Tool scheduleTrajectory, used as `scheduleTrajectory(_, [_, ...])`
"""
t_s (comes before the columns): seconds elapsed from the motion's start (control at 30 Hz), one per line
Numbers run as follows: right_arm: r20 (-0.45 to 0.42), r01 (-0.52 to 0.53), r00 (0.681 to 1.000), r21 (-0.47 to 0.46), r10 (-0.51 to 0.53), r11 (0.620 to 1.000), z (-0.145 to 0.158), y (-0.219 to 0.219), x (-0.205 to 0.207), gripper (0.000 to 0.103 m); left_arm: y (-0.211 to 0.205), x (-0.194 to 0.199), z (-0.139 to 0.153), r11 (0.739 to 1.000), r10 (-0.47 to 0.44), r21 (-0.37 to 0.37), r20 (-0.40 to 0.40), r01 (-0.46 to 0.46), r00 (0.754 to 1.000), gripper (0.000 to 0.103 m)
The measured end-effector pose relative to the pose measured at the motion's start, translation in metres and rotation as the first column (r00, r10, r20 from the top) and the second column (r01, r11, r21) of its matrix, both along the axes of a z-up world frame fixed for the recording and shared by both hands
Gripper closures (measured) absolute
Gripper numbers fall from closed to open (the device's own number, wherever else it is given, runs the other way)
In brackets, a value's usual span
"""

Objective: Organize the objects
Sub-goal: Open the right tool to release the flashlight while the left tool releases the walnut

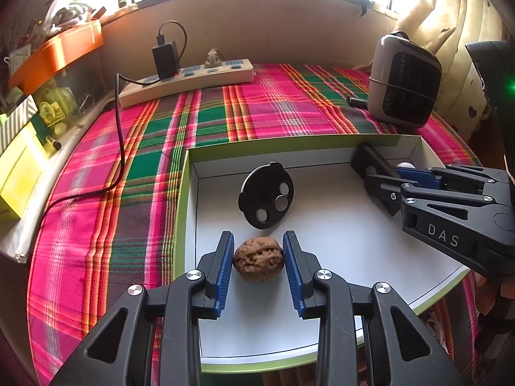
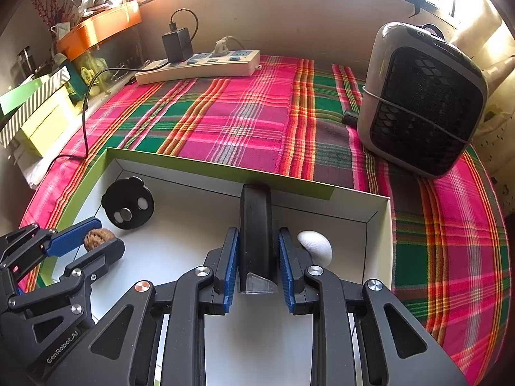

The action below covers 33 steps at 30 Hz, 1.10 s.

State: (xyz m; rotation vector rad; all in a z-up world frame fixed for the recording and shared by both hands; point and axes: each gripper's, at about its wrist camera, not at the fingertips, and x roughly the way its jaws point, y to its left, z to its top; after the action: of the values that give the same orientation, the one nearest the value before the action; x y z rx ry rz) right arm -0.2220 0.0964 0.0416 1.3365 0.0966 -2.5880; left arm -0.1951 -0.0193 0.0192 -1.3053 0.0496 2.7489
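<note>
- Left gripper (image 1: 258, 251), blue-padded, straddles a brown wrinkled walnut (image 1: 259, 263) resting on the white floor of a shallow green-rimmed cardboard box (image 1: 182, 212); both pads look to touch it
- Right gripper (image 2: 258, 251) pinches a black oblong bar (image 2: 256, 234) upright in the box
- A white egg-shaped object (image 2: 317, 246) sits just beside it
- A black round disc with silver studs (image 1: 266, 195) leans near the back wall

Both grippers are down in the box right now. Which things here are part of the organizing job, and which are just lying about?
Job:
- walnut, between left gripper pads
- black bar, clamped by right gripper
- black disc
- white ball
- white box

Lying about:
- power strip
- fan heater
- plaid cloth
</note>
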Motion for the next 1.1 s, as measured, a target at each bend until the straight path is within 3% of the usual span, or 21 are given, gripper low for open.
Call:
scheduleTrajectory(0.17, [-0.002, 0.002, 1.0, -0.008, -0.002, 1.0, 0.001, 0.001, 0.001, 0.065, 0.0, 0.001, 0.0, 1.0, -0.005, -0.002, -0.001, 0.005, 1.0, 0.068])
scheduleTrajectory(0.43, [-0.016, 0.012, 1.0, -0.018, -0.012, 1.0, 0.005, 0.002, 0.006, 0.058, 0.002, 0.005, 0.001, 1.0, -0.005, -0.006, 0.003, 0.005, 1.0, 0.065])
scheduleTrajectory(1.1, [-0.081, 0.012, 0.997, -0.06, -0.017, 0.998, 0.03, 0.009, 0.043, 0.058, 0.002, 0.044, 0.025, 1.0, 0.008, 0.008, -0.063, -0.008, 0.998, 0.064])
